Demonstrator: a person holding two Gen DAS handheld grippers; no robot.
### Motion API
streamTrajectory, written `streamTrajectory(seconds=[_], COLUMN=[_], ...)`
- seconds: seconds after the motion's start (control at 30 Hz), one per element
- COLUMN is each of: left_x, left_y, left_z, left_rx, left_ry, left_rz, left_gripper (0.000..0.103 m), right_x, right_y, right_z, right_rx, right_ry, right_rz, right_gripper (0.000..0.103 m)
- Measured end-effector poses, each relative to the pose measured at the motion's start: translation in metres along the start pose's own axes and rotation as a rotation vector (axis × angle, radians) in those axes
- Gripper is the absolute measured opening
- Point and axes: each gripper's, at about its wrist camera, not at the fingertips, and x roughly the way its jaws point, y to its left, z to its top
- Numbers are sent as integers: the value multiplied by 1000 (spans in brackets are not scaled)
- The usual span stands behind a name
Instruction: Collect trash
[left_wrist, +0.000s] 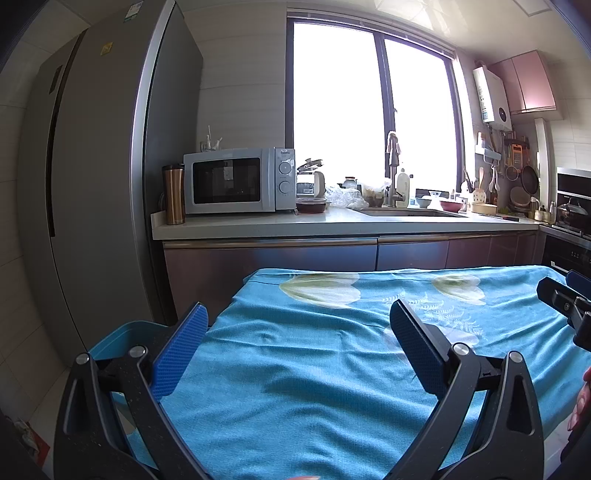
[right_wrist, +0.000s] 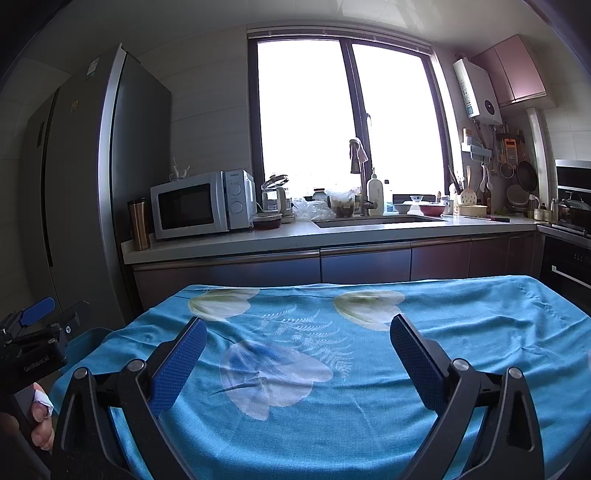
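A table covered by a blue flowered cloth (left_wrist: 314, 369) (right_wrist: 369, 369) fills the lower part of both views. No loose trash shows on the cloth. A light blue bin (left_wrist: 118, 332) (right_wrist: 88, 338) stands against the table's left side, partly hidden by my left fingers. My left gripper (left_wrist: 299, 314) hovers open over the cloth's left part with nothing between its blue pads. My right gripper (right_wrist: 299, 325) is open and empty above the middle of the cloth. Each gripper shows at the edge of the other's view, with a hand (right_wrist: 40, 417) on the left one.
Beyond the table runs a kitchen counter (left_wrist: 258, 225) with a microwave (left_wrist: 236, 181), a steel flask (left_wrist: 173, 195), plastic bags and a sink (left_wrist: 410, 212). A tall fridge (left_wrist: 96, 184) stands on the left. An oven (right_wrist: 569, 266) is on the right.
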Motion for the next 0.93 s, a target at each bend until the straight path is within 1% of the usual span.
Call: streamTrajectory(seconds=[0.37,0.47,0.57,0.63,0.7,0.8,0.87,0.93], left_x=[2,4,8,12,20,42,62,84], left_y=[-2,-4,-6,-6,-6,-3,1,3], left_z=[-3,-4,-5,-5,-5,-5,-6,-7], left_rx=[-1,-6,2,-1,2,-4,-19,-18], left_ry=[8,19,30,45,78,166,228,291], left_rz=[0,-9,5,-5,-10,-24,-46,-41], left_gripper=[97,97,97,97,97,97,97,97], right_x=[2,2,3,4,7,15,27,44], right_y=[-1,-1,-3,-5,-8,-19,-34,-55], right_z=[-1,-1,-2,-3,-4,-4,-4,-4], right_rx=[2,4,10,9,18,16,27,41], right_ry=[2,3,6,9,20,62,120,217], right_rz=[-1,0,0,-7,-9,-22,-28,-58], right_gripper=[96,96,96,96,96,96,96,96])
